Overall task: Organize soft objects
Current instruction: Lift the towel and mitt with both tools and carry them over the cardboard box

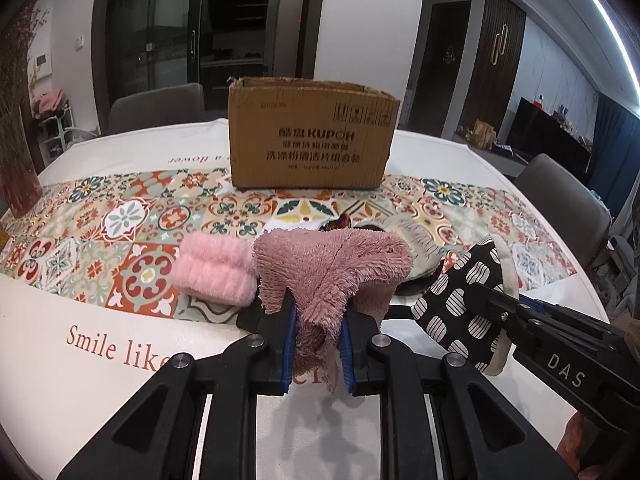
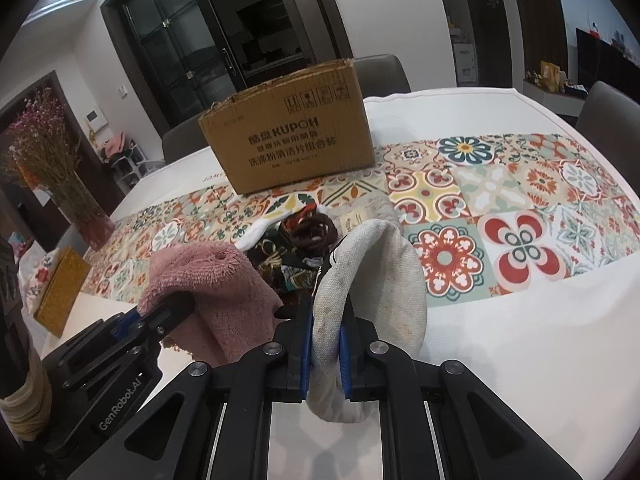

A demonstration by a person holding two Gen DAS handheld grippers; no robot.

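left claw clamping pink towel | right claw clamping oven mitt | both hanging before cardboard box | risk: drooping cloth snagging box rim, slipping out

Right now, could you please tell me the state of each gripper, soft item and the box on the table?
Left gripper: shut on the pink shaggy cloth, lifted.
Right gripper: shut on the oven mitt, patterned side facing left.
Pink fuzzy roll: lying on the table, untouched.
Cardboard box: upright, top open.
Hair ties: piled loose on the table.
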